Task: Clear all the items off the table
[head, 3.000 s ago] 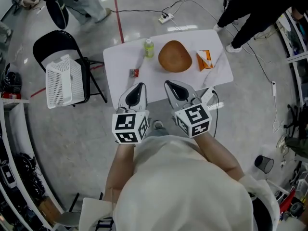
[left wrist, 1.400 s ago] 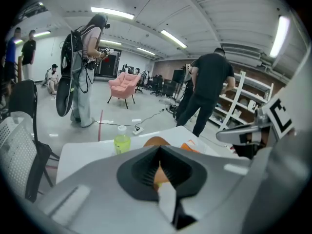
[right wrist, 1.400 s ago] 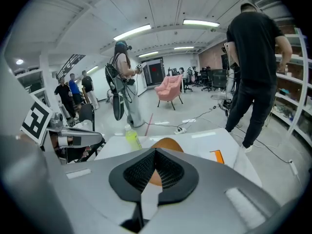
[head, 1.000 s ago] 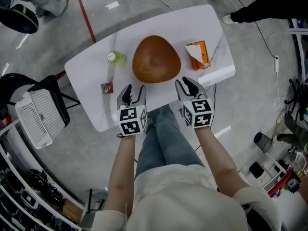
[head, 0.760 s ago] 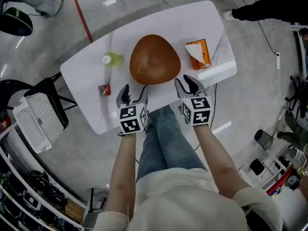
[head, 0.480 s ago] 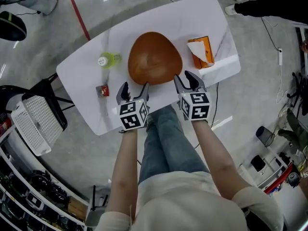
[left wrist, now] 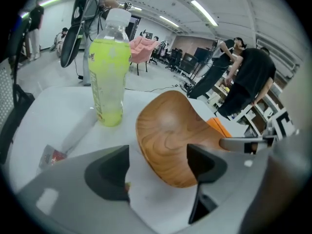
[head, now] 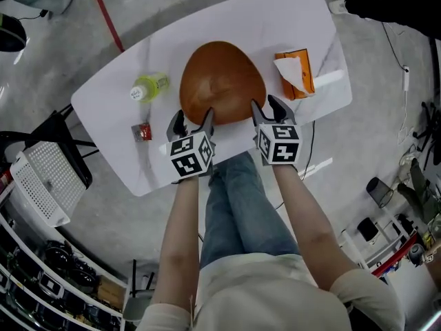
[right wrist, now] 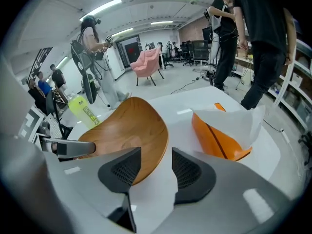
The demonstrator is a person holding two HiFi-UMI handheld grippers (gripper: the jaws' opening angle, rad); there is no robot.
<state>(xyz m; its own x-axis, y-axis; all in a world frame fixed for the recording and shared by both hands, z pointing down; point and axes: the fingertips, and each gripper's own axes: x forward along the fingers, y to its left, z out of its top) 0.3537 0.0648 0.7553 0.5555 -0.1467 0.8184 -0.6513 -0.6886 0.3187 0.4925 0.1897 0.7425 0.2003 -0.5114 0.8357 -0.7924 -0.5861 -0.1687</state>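
On the table (head: 114, 126), the wooden bowl (head: 222, 81) lies dead ahead, long axis pointing away from us, its near rim flanked by the left gripper (head: 193, 118) and right gripper (head: 267, 105) — equally near, jaws just opened wider, apart, clamping nothing yet.

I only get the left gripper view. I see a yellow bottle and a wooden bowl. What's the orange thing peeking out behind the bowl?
Observer: An orange tissue box, with a white tissue sticking out, lying right of the bowl.
Operator: Is my other gripper holding anything?
Observer: No. The right gripper has jaws that have just been opening and stand apart, gripping nothing; the bowl's near edge sits just ahead of them.
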